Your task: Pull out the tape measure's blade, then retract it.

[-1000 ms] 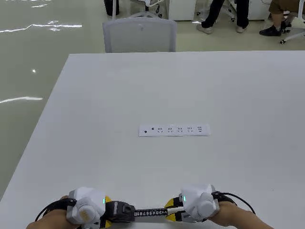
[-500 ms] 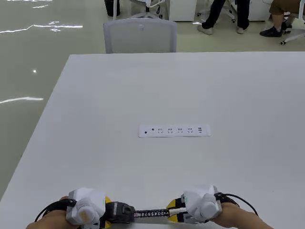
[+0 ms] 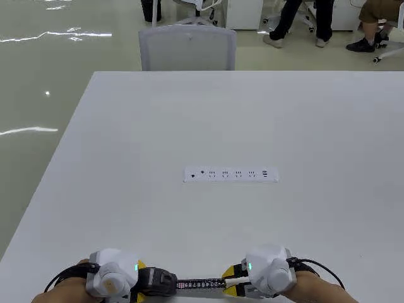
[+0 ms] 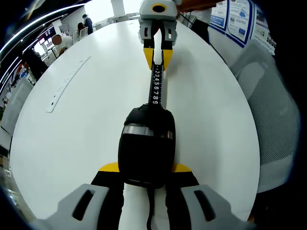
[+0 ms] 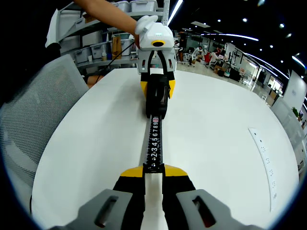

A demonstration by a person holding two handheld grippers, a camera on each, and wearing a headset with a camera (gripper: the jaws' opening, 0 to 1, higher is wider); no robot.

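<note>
Black-cased tape measure (image 4: 146, 148) is clamped between the left gripper's (image 4: 146, 168) jaws at the near edge of the white table (image 3: 189, 113). Its blade (image 5: 154, 143) is drawn out, the tip pinched narrowly by the right gripper (image 5: 153, 171).

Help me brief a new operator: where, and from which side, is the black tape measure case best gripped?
Grip the black plastic tape measure case across its two broad sides, coming from the rear, opposite the mouth where the black numbered blade exits. The left hand-held gripper holds it so, leaving the blade free to run straight toward the right hand-held gripper.
</note>
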